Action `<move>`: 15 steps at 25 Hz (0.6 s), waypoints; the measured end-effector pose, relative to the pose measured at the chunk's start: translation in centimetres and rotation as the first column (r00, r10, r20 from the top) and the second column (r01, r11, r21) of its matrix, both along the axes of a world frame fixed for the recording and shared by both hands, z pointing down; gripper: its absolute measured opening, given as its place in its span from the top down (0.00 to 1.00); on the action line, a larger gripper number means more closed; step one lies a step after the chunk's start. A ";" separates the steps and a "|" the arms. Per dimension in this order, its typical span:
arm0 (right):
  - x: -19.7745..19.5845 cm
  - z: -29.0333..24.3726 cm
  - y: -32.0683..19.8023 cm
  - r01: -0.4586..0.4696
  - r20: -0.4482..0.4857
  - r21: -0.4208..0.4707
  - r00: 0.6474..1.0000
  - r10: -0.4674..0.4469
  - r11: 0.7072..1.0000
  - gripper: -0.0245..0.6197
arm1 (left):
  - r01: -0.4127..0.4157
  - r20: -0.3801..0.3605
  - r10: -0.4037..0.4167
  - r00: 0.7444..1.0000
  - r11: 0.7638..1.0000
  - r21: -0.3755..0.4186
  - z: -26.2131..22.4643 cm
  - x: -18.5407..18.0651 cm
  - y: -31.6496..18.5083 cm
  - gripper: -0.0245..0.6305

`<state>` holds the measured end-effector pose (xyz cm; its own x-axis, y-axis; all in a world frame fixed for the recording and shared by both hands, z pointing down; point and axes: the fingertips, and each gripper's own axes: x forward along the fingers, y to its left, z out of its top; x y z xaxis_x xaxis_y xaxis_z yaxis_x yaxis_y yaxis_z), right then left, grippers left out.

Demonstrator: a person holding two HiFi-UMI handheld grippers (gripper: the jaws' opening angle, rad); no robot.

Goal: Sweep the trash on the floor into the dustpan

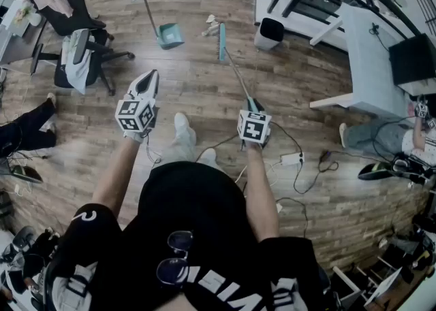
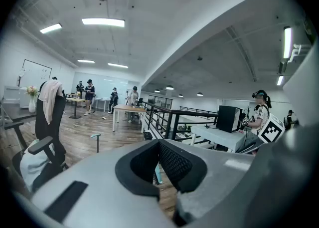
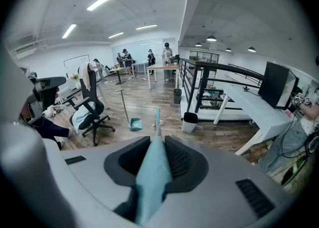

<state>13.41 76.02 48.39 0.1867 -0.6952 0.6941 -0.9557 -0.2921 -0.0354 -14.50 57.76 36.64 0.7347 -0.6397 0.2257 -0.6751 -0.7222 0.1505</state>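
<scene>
1. Head view is showing the right gripper point(image 1: 252, 105) clenching the broom point(image 1: 234, 70). The handle is running out from between its fingers to the brush head, which is resting on the floor point(image 1: 191, 92) well ahead of the fingertips.
2. Right gripper view is showing the same grip. The teal handle is sitting pinched between the two pads point(image 3: 178, 159) and pointing straight out ahead of them.
3. Trash point(image 1: 211, 25) is lying just beside the far end of the brush head, on its left side, well ahead of the right fingertips.
4. Dustpan point(image 1: 169, 34) is standing on the floor left of the trash and apart from the broom, well ahead of the left fingertips. Its long handle is leaning away from them.
5. Left gripper point(image 1: 148, 78) is hovering above the floor with its fingers drawn together and grasping nothing. In its own view, only a narrow slit is showing between the pads.
6. White bin point(image 1: 270, 33) is standing beyond the right fingertips, to the right of the brush head.
7. Office chair point(image 1: 75, 30) is standing well off to the left of the left fingers.
</scene>
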 end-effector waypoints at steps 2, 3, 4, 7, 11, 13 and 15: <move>0.3 0.3 0.4 -0.007 0.003 -0.006 1.000 0.007 1.000 0.83 | -0.004 0.001 0.004 1.000 1.000 0.000 0.1 0.4 0.0 0.97; 0.5 0.4 0.4 -0.008 0.002 -0.007 1.000 0.008 1.000 0.83 | -0.005 0.001 0.005 1.000 1.000 0.001 0.1 0.6 -0.2 0.97; 0.7 0.5 0.3 -0.009 -0.002 -0.008 1.000 0.009 1.000 0.83 | -0.005 0.002 0.005 1.000 1.000 0.003 0.0 0.8 -0.5 0.96; 1.3 0.9 -0.5 -0.011 -0.005 -0.029 1.000 0.011 1.000 0.83 | -0.005 0.003 0.005 1.000 1.000 0.004 0.1 1.4 -2.0 0.97; 2.1 1.5 -2.9 -0.017 -0.007 -0.048 1.000 0.017 0.999 0.83 | -0.005 0.005 0.005 1.000 1.000 -0.004 0.7 2.1 -5.1 0.96; 2.3 1.5 -4.9 -0.026 -0.014 -0.048 1.000 0.025 0.999 0.83 | -0.006 0.004 0.006 1.000 1.000 -0.011 1.0 2.0 -7.3 0.97; 2.4 1.4 -7.0 -0.034 -0.015 -0.052 0.999 0.033 0.998 0.83 | -0.007 0.004 0.007 1.000 1.000 -0.018 1.2 1.8 -9.6 0.96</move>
<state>15.77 69.00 49.81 0.2194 -0.6515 0.7262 -0.9456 -0.3252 -0.0061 -12.71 48.15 37.85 0.7385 -0.6300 0.2402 -0.6703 -0.7244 0.1609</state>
